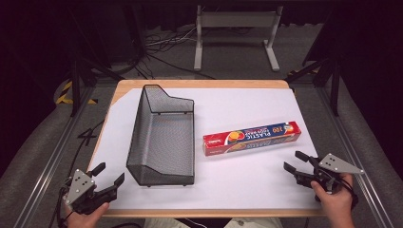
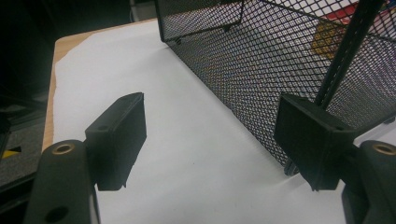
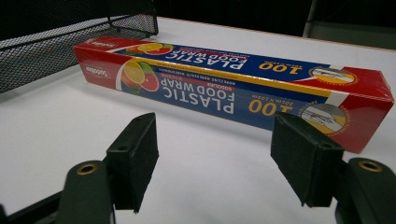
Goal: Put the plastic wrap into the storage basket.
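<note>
Box of plastic food wrap just beyond right gripper's open, empty jaws.

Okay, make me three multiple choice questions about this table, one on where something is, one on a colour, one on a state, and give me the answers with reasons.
1. Where does the food wrap box lie?
A. inside the mesh basket
B. on the white sheet, right of the mesh basket
C. on the floor

2. What colour are the box's ends?
A. red
B. green
C. white

3. How do the right tongs stand?
A. shut on the box
B. shut on nothing
C. open, holding nothing

Answers: 1 B, the high view shows the box beside the basket, apart from it. 2 A, both ends are red around a blue middle. 3 C, the right gripper view shows bare sheet between the jaws.
</note>
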